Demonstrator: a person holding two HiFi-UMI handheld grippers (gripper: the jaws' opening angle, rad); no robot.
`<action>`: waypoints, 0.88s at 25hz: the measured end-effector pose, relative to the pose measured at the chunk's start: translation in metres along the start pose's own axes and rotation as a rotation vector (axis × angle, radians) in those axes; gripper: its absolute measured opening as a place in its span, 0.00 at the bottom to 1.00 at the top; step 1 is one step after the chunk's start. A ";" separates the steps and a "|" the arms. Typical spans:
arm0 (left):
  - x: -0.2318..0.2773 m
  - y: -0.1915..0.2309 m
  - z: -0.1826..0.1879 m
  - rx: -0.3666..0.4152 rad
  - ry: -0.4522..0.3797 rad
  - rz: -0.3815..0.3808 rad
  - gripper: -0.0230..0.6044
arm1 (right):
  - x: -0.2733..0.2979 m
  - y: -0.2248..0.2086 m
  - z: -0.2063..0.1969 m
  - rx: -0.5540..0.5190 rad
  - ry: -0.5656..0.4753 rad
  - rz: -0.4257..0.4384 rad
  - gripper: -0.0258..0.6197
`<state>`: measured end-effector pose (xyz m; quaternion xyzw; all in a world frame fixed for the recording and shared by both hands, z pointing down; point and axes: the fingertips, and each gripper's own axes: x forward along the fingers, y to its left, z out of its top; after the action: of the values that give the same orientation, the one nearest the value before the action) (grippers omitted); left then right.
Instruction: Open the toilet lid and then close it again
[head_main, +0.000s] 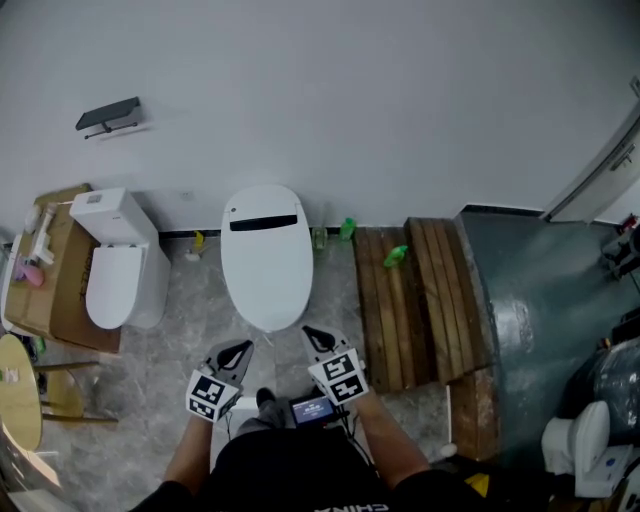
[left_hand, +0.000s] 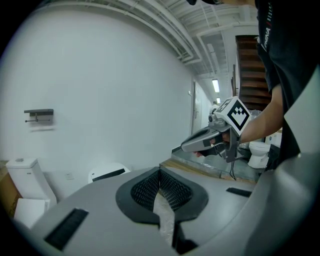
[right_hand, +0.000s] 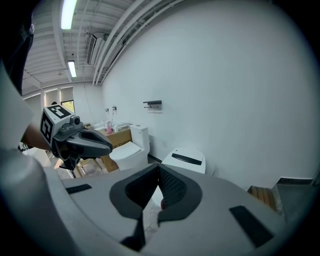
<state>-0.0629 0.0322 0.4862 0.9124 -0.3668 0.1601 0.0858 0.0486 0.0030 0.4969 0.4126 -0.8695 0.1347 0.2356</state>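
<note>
A white wall (head_main: 350, 100) backs the grey floor (head_main: 175, 335). Jaws pressed together and empty, the left gripper (head_main: 241, 347) and right gripper (head_main: 311, 333) hover just at six o'clock of the closed toilet lid (head_main: 266, 255). Lifting it well probably means slipping one tip under its front rim.

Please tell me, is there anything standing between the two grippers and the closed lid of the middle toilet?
Nothing visible does. Only bare floor lies between the left gripper, the right gripper and the front of the toilet lid. The green bottles stand by the wall, off to the side.
</note>
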 end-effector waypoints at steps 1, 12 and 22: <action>0.001 -0.001 -0.001 -0.011 0.003 0.000 0.05 | 0.000 -0.001 -0.001 -0.001 0.002 0.008 0.06; 0.028 0.010 -0.030 -0.065 0.071 0.027 0.05 | 0.037 -0.017 -0.033 0.017 0.063 0.097 0.06; 0.078 0.035 -0.125 -0.220 0.207 0.032 0.21 | 0.111 -0.031 -0.100 0.049 0.149 0.142 0.07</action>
<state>-0.0628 -0.0089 0.6321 0.8702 -0.3858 0.2134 0.2198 0.0418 -0.0459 0.6413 0.3444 -0.8731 0.2027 0.2792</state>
